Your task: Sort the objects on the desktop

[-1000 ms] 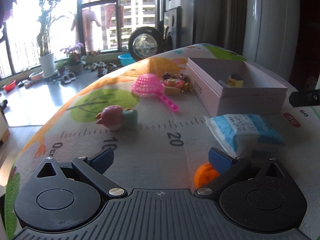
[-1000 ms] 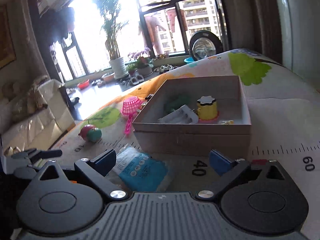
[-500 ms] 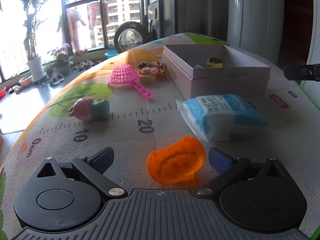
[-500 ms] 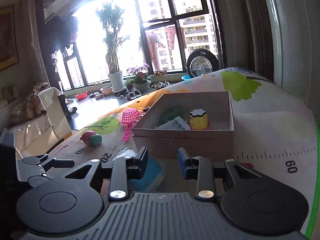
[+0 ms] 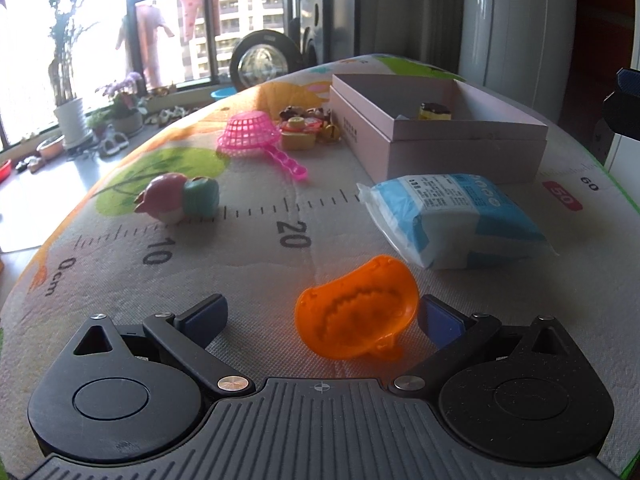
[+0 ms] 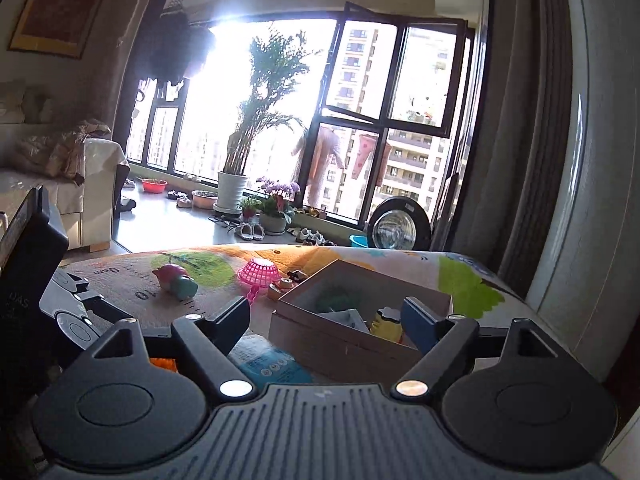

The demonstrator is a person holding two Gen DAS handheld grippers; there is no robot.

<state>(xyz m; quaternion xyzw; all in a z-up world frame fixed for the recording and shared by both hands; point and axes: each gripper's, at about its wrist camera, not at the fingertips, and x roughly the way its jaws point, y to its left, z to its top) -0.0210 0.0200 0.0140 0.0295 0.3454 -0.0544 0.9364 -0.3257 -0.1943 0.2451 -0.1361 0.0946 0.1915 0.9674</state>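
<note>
Left tongs wide around orange scoop, hollow side up, handle nearest the camera.

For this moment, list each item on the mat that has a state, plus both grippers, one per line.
left gripper: open, orange scoop between its fingers, unclamped.
right gripper: open, empty, jaws just opening.
orange scoop: on the mat, hollow side facing the camera.
box: open, lidless, items inside.
blue packet: lying flat, sealed.
pink strainer: tipped on its side.
pig toy: lying on its side.
</note>
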